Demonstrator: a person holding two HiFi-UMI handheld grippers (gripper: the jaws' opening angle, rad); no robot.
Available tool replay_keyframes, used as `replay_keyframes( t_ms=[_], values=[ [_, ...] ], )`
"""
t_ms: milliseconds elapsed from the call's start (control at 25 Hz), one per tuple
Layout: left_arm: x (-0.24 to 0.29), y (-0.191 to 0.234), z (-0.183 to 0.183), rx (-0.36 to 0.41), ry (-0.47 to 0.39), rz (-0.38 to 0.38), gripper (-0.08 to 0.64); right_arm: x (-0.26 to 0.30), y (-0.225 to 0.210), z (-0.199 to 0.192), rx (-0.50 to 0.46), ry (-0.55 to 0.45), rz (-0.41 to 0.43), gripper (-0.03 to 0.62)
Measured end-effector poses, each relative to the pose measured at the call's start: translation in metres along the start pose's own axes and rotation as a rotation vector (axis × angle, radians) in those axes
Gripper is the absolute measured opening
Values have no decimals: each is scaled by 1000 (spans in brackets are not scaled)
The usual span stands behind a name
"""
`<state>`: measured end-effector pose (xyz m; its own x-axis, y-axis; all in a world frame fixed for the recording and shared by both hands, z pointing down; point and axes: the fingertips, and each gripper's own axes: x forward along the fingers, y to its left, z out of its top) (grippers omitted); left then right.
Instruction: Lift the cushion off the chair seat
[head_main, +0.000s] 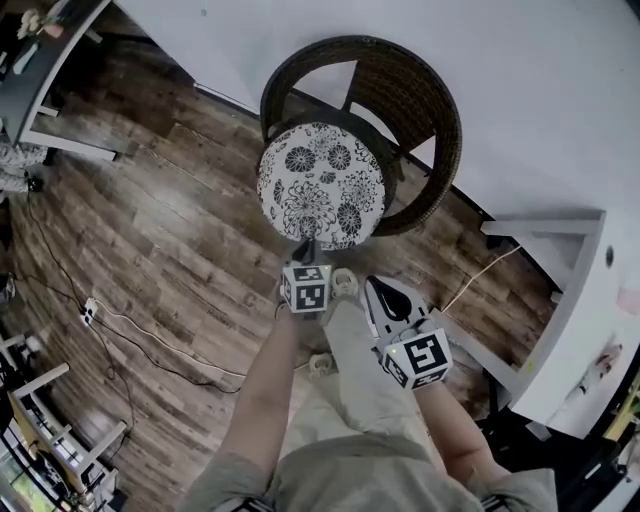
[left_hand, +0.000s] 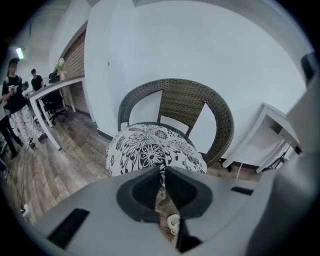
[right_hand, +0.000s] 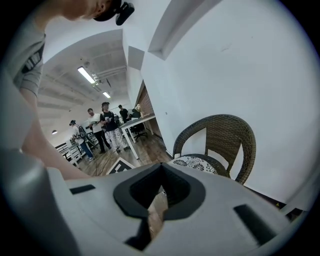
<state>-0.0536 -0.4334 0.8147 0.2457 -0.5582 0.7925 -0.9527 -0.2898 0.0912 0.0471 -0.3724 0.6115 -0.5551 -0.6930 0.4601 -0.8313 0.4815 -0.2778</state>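
**Inspector:** State of the left gripper (left_hand: 163, 169)?

**Assistant:** Jaws closed tight on the near edge of the round, black-and-white floral cushion (left_hand: 150, 150), with a strip of its fabric pinched between the pads. In the head view this gripper (head_main: 306, 248) sits at the cushion's closest rim.

**Inspector:** And the right gripper (right_hand: 161, 172)?

**Assistant:** Jaws together, tips meeting, nothing between them. It hangs beside the left one, nearer the person's legs (head_main: 372, 285), clear of the cushion.

**Inspector:** Position of the cushion?

**Assistant:** Over the seat (left_hand: 150, 125) of the dark wicker chair (left_hand: 185, 97), with its gripped edge tilted up toward the jaws. The seat's dark rim shows behind it. Whether the far edge rests on the seat cannot be told.

**Inspector:** Surroundings?

**Assistant:** The chair's curved back stands against a white wall (head_main: 520, 90) on a wood floor (head_main: 170, 230). A white desk (head_main: 570, 250) is to the right, and a cable (head_main: 150, 330) lies on the floor to the left.
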Motion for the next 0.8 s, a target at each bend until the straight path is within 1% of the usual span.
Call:
replay_keyframes(
  t_ms=[120, 400, 680, 800],
  values=[
    [-31, -1, 8, -10, -37, 8, 31, -16, 16, 10, -23, -20, 6, -5],
    [-96, -9, 25, -1, -123, 23, 31, -57, 46, 40, -77, -102, -2, -5],
    [-156, -19, 41, 18, -218, 21, 31, -100, 70, 57, -110, -148, -29, -5],
    [-188, -23, 46, 2, -235, 19, 31, -118, 82, 62, -124, -163, -40, -5]
  ],
)
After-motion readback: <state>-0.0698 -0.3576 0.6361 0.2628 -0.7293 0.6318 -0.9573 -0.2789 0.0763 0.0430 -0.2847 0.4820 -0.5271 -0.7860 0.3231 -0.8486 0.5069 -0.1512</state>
